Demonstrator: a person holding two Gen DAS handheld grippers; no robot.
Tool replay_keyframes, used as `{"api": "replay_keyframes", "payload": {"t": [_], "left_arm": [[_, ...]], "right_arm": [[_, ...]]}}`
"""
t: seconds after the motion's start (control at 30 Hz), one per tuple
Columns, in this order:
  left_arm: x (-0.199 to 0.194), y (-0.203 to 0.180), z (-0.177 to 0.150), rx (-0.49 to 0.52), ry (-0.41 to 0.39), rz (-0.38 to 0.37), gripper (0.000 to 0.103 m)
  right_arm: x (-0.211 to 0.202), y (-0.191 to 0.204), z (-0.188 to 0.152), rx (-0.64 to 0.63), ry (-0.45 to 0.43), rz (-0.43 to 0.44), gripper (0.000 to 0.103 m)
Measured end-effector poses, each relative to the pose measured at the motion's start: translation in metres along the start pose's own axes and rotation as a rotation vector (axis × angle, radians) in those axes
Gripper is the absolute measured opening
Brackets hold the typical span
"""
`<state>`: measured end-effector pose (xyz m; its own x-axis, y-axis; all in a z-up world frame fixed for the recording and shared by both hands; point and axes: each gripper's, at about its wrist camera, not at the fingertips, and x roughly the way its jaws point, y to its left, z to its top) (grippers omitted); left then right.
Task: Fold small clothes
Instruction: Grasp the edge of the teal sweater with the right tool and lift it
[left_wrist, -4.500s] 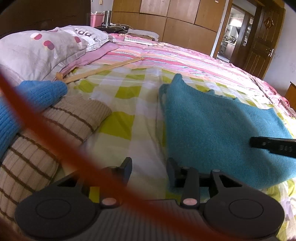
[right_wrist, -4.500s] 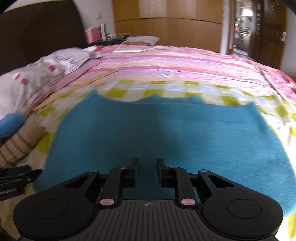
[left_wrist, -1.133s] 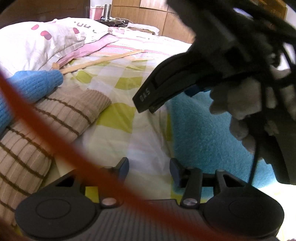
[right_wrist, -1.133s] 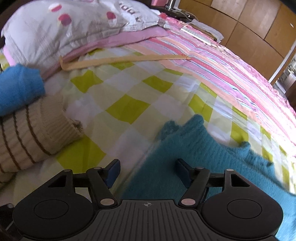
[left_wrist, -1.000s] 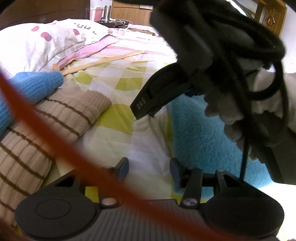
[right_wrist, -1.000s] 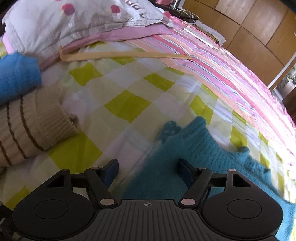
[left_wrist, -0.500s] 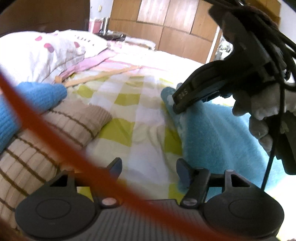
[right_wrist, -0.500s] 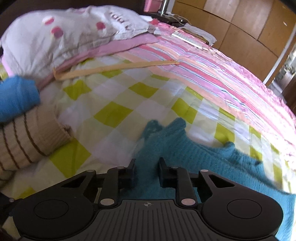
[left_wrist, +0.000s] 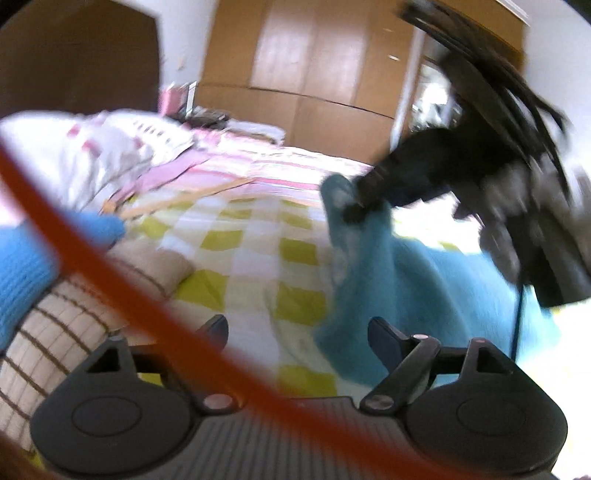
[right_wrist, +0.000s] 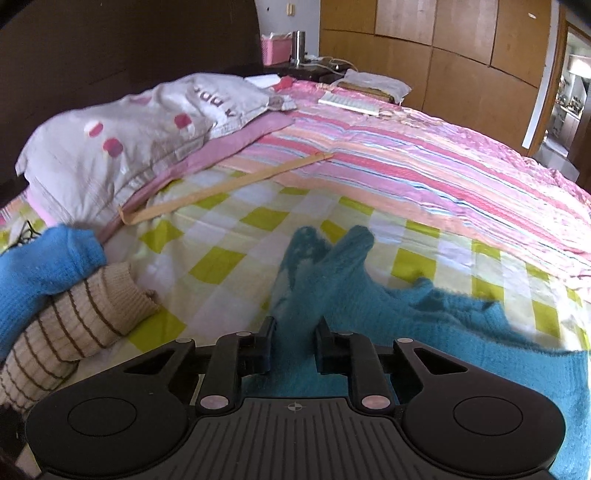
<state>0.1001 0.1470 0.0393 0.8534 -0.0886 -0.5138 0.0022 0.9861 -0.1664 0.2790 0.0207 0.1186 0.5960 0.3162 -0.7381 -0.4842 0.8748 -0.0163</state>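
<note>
From the left wrist, the left gripper (left_wrist: 297, 330) is opening wide above bare checked bedcover (left_wrist: 255, 258), nothing between its jaws. The fuzzy teal knitted garment (left_wrist: 413, 280) hangs pinched by the right gripper (left_wrist: 356, 210). From the right wrist, the right gripper (right_wrist: 293, 339) squeezes the garment's (right_wrist: 424, 325) left edge, lifted off the bed.

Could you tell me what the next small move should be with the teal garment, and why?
Probably carry the lifted corner across. The right gripper is closing on the teal garment, its corner raised off the checked bedspread; the left gripper is opening with nothing between its jaws.
</note>
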Motion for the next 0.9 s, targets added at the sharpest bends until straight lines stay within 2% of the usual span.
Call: {"api": "replay_keyframes", "payload": {"t": [0.13, 0.2, 0.3, 0.37, 0.43, 0.57, 0.7, 0.8, 0.87, 0.9], "left_arm": [[0.012, -0.034, -0.007, 0.114, 0.001, 0.028, 0.093], [0.022, -0.044, -0.007, 0.119, 0.0, 0.046, 0.094], [0.038, -0.052, 0.001, 0.064, 0.001, 0.058, 0.09], [0.049, -0.061, 0.007, 0.067, 0.011, 0.066, 0.067], [0.058, -0.07, 0.011, 0.099, 0.024, 0.06, 0.055], [0.061, -0.064, 0.007, 0.041, 0.039, 0.072, 0.055], [0.057, -0.049, -0.001, 0.026, 0.067, 0.127, 0.056], [0.055, -0.037, -0.005, -0.006, 0.097, 0.11, 0.056], [0.053, -0.032, -0.008, -0.008, 0.101, 0.101, 0.058], [0.052, -0.028, -0.01, -0.022, 0.104, 0.086, 0.059]], "right_arm": [[-0.015, -0.015, -0.003, 0.046, -0.017, 0.047, 0.016], [-0.023, -0.023, -0.005, 0.065, -0.025, 0.072, 0.013], [-0.036, -0.038, -0.009, 0.082, -0.043, 0.088, 0.01], [-0.04, -0.05, -0.013, 0.1, -0.043, 0.084, 0.01], [-0.041, -0.058, -0.018, 0.104, -0.028, 0.084, 0.01], [-0.039, -0.063, -0.021, 0.162, -0.015, 0.147, 0.017], [-0.026, -0.036, -0.013, 0.123, -0.03, 0.155, 0.017], [-0.001, -0.004, -0.004, 0.084, -0.021, 0.111, 0.018], [0.018, 0.013, 0.0, 0.052, 0.006, 0.059, 0.022], [0.027, 0.019, 0.001, 0.043, 0.022, 0.039, 0.029]]}}
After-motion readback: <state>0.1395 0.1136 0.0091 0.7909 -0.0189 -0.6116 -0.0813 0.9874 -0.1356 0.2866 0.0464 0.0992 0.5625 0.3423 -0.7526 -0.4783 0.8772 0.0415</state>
